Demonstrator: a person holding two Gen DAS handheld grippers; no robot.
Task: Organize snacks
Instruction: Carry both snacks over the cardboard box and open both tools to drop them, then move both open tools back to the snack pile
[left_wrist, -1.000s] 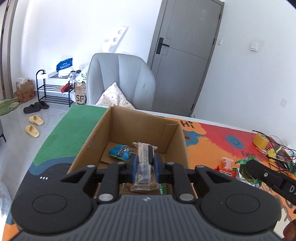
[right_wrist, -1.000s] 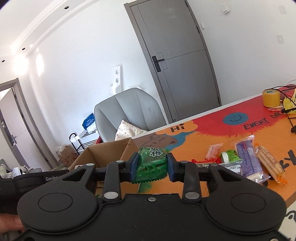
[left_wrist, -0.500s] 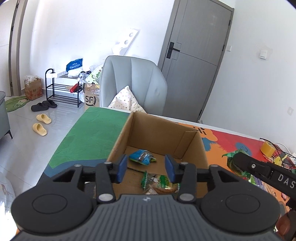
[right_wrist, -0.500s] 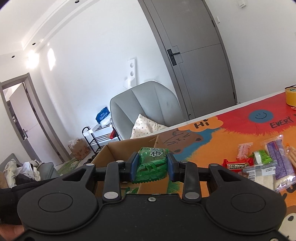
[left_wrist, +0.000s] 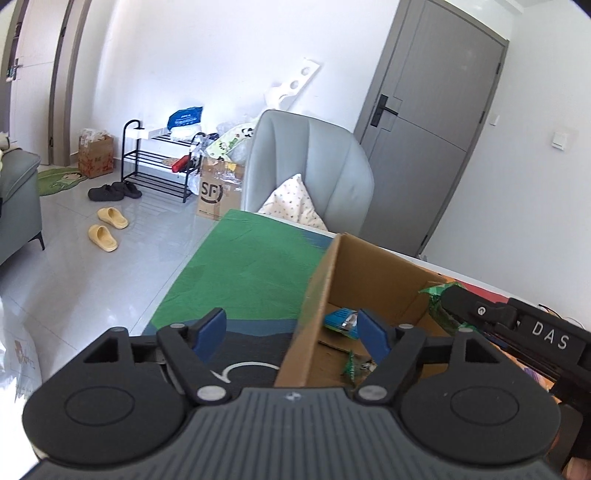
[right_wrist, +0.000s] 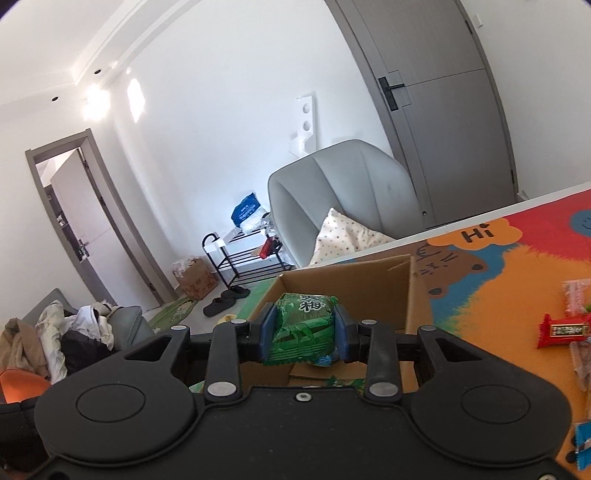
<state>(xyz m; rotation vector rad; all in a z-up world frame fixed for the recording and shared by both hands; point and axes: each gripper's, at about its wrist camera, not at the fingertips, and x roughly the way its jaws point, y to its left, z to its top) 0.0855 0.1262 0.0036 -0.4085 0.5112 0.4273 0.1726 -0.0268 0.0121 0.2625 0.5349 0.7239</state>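
The left gripper (left_wrist: 291, 334) sits low in the middle of its frame, its jaws opening wide with nothing gripped; the near left wall of the cardboard box (left_wrist: 317, 314) shows in the gap between the blue pads (left_wrist: 209, 328). Inside the box, at centre right, lie a blue packet (left_wrist: 341, 320) and some green wrappers (left_wrist: 351, 367). The box stands on a green and orange table mat (left_wrist: 251, 273). At the right edge of that frame the right gripper (left_wrist: 443, 301) reaches over the box.

In the right wrist view, the right gripper (right_wrist: 304, 332) at lower centre is clamped on a green snack packet (right_wrist: 304, 328), its pads pressing both sides. The packet hangs above the open box (right_wrist: 369, 284). More snacks lie on the mat at the right edge, among them a red bar (right_wrist: 563, 329).

A grey chair (left_wrist: 310, 162) stands beyond the table, upper centre.
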